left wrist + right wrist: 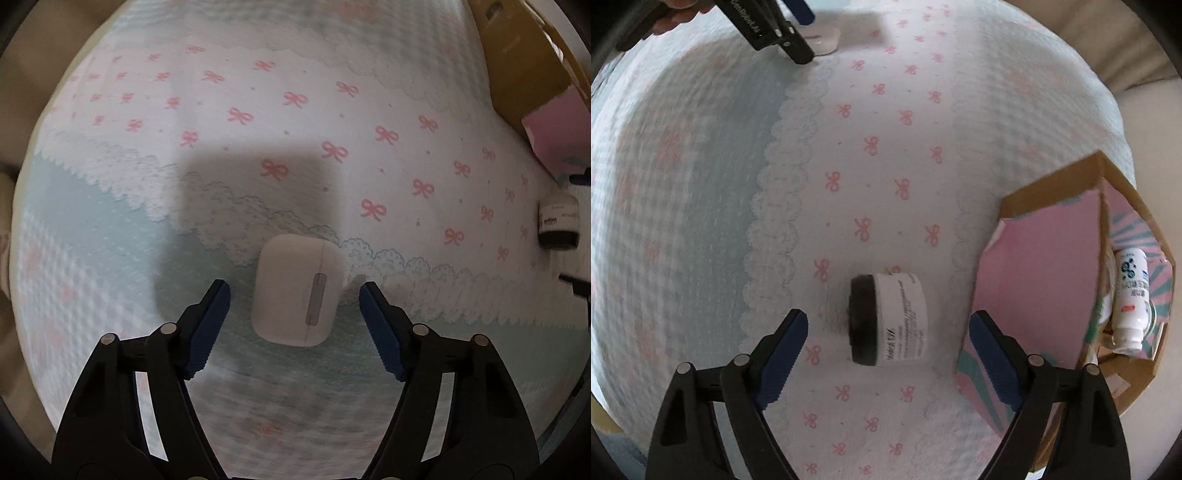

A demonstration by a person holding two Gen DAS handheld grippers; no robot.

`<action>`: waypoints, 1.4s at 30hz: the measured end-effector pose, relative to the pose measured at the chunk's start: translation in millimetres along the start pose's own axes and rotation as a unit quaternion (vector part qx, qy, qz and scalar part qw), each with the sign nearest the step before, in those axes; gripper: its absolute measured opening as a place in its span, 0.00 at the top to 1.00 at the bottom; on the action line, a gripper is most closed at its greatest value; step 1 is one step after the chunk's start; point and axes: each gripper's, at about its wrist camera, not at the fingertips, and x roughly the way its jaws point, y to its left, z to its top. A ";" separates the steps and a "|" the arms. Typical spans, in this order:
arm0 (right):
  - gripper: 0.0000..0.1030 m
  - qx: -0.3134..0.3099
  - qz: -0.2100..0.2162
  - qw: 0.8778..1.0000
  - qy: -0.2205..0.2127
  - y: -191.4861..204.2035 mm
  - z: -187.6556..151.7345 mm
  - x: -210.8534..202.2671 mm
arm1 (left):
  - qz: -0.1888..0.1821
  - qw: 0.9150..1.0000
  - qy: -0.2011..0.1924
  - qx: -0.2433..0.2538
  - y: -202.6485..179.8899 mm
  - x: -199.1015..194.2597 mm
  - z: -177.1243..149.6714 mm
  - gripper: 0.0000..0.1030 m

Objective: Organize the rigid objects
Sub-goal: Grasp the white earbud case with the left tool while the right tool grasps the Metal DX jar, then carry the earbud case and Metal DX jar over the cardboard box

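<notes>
A quilted bedspread (295, 122) printed with pink bows serves as the work surface. A white earbud case (295, 291) is framed flat between the spread, empty jaws of the left gripper (294, 314), apparently lined up for a grasp. A black-lidded jar (886, 319) on its side is bracketed likewise by the wide-open right gripper (888, 354), with the cardboard box (1071, 295), a white bottle (1132, 299) already inside, kept just beside as the likely destination.
</notes>
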 end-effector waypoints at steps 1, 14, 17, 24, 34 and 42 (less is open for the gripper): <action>0.23 -0.006 -0.008 1.000 0.004 3.1 1.6 0.5 | -0.001 1.000 0.001 0.004 -1.4 1.7 0.7 0.33; 0.53 0.040 0.038 0.997 0.050 -12.7 4.3 31.3 | -0.004 1.000 -0.001 0.003 9.1 0.7 6.8 0.58; 0.53 0.051 0.043 0.997 0.050 -20.1 7.0 30.6 | 0.002 1.000 0.000 0.001 7.8 -0.2 8.9 0.58; 0.53 0.058 0.052 0.996 0.043 -20.1 4.9 20.1 | 0.005 0.999 0.004 -0.040 -16.6 -12.5 -11.8 0.58; 0.54 0.080 0.068 0.994 0.015 -14.6 -17.7 -37.3 | -0.010 0.992 -0.029 -0.124 -49.2 -79.0 -53.1 0.58; 0.54 0.142 0.102 0.984 -0.027 -38.4 -40.3 -112.1 | -0.019 0.984 -0.077 -0.157 -87.3 -161.1 -54.6 0.58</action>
